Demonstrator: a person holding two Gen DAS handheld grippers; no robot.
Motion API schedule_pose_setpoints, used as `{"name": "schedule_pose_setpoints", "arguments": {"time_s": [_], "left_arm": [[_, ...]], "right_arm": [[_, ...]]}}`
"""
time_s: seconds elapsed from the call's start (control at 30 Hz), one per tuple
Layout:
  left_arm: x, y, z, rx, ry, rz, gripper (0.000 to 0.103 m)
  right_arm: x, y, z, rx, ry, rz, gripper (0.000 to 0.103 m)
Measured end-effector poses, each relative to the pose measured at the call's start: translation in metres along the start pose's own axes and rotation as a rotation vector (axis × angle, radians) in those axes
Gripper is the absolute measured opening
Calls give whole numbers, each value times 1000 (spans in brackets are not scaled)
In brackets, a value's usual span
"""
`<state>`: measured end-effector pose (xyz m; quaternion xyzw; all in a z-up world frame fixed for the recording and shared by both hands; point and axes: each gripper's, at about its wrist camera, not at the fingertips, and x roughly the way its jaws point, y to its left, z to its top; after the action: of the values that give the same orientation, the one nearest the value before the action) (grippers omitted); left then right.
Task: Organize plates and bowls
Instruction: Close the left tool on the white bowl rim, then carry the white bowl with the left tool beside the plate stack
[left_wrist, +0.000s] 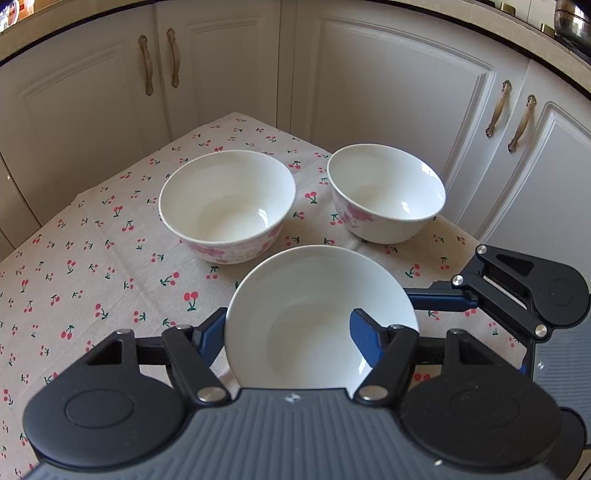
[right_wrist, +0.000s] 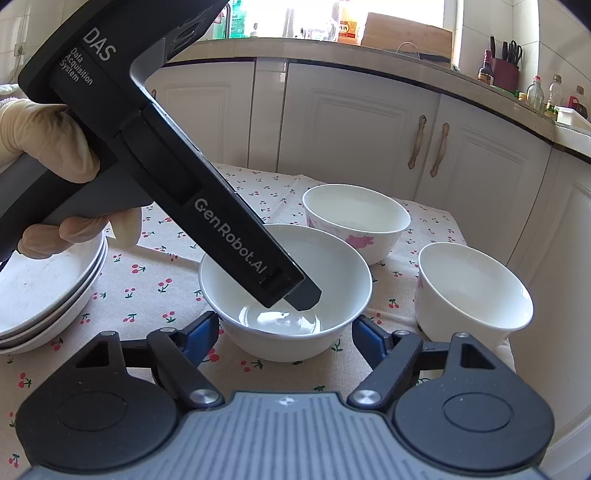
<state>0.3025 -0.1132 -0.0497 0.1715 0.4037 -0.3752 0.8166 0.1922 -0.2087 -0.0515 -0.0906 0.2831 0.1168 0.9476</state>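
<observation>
three white bowls (right_wrist: 285, 291) on cherry-print cloth (left_wrist: 92, 258); three stacked plates (right_wrist: 44, 291). left gripper (left_wrist: 288, 332) clamps nearest bowl's wall; right gripper (right_wrist: 286, 332) pinches its sides.

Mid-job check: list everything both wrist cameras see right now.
Plain bowl: 1, white, nearest the cameras.
Flowered bowls: 2, white with pink, behind it.
Plates: a stack, at least 3, white, left edge of the right wrist view.
Tablecloth: 1, beige with cherries, under the dishes.
Cabinets: white, beyond the tablecloth.
Bottles: several, mixed colours, on the counter.
Gloved hand: 1, beige, holding the left gripper.
Left gripper: black and blue, shut on the plain bowl's wall.
Right gripper: black and blue, shut on the plain bowl's sides.
</observation>
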Motion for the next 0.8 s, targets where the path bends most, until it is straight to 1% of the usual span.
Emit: {"name": "schedule_pose_setpoints", "arguments": {"time_s": [0.37, 0.8], "left_arm": [[-16, -10, -7, 7, -12, 2, 70], [-50, -42, -27, 5, -55, -5, 70]], "right_arm": [[-15, 4, 1, -1, -1, 15, 83], [-61, 16, -5, -29, -17, 22, 83]]}}
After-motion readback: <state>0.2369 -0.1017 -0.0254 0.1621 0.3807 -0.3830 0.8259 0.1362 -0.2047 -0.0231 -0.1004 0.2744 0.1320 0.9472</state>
